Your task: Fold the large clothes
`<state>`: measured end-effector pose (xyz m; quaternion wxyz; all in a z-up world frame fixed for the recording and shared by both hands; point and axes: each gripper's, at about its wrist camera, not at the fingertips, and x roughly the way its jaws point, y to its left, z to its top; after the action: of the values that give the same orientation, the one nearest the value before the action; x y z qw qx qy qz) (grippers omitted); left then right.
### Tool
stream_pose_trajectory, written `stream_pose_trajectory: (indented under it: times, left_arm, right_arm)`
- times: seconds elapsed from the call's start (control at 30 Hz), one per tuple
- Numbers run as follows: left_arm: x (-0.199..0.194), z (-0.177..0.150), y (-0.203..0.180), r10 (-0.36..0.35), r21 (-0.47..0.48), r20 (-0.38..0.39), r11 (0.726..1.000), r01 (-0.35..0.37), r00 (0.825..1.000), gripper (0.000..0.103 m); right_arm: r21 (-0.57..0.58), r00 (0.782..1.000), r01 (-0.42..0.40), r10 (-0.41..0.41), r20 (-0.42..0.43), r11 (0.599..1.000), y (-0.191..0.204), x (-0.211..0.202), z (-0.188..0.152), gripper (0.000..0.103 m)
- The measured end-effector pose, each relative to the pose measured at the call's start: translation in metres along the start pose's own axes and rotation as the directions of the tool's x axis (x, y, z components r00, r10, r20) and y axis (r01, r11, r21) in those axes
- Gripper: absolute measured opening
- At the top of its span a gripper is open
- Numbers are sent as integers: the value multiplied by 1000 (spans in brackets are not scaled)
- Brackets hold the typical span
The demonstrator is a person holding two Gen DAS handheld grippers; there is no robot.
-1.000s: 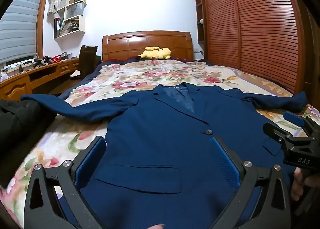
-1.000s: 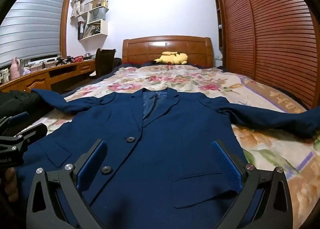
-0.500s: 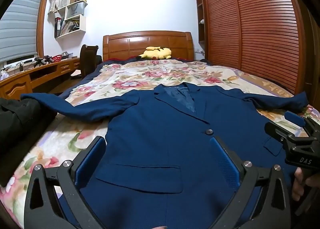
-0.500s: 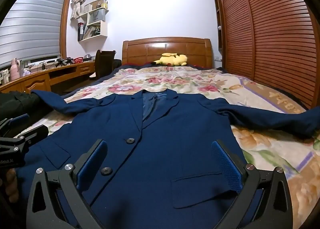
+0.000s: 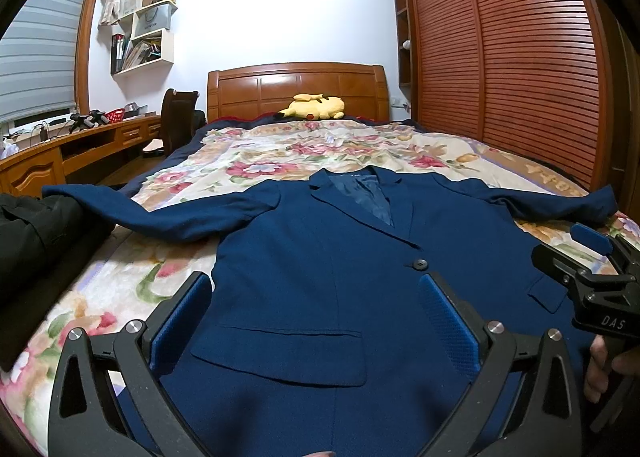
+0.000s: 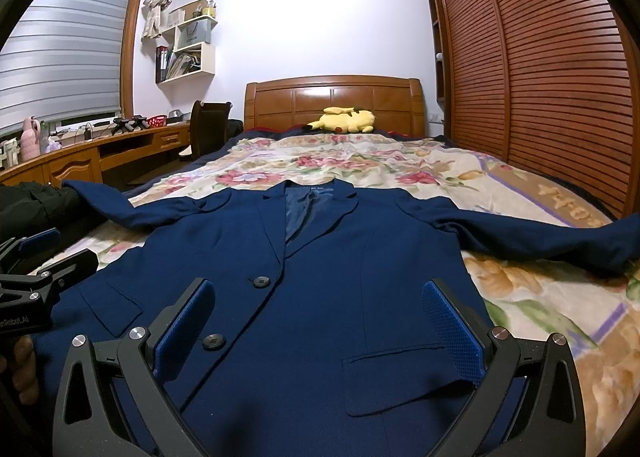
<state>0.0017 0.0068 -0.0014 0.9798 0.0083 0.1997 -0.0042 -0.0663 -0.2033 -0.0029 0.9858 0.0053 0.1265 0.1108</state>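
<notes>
Left wrist view: we are holding left gripper and right gripper, jaws wide, over navy blue suit jacket lying spread on floral-quilted bed.

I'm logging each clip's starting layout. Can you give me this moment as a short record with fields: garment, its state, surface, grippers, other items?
garment: navy blazer
state: spread flat, front up, unfolded; both sleeves stretched out sideways; upper button looks fastened
surface: bed with floral bedspread
left gripper: open, over the blazer's lower hem, holding nothing
right gripper: open, over the lower hem, holding nothing
other items: yellow plush toy by the wooden headboard; black garment at the bed's left edge
</notes>
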Motion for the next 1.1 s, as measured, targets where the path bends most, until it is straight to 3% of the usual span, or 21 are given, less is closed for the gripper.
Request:
stream_pose_trajectory:
  times: [1.1]
  left_arm:
    - [0, -1, 2, 5, -9, 5, 1000, -5, 1000, 103]
  right_arm:
    - [4, 1000, -4, 4, 5, 1000, -3, -1, 0, 103]
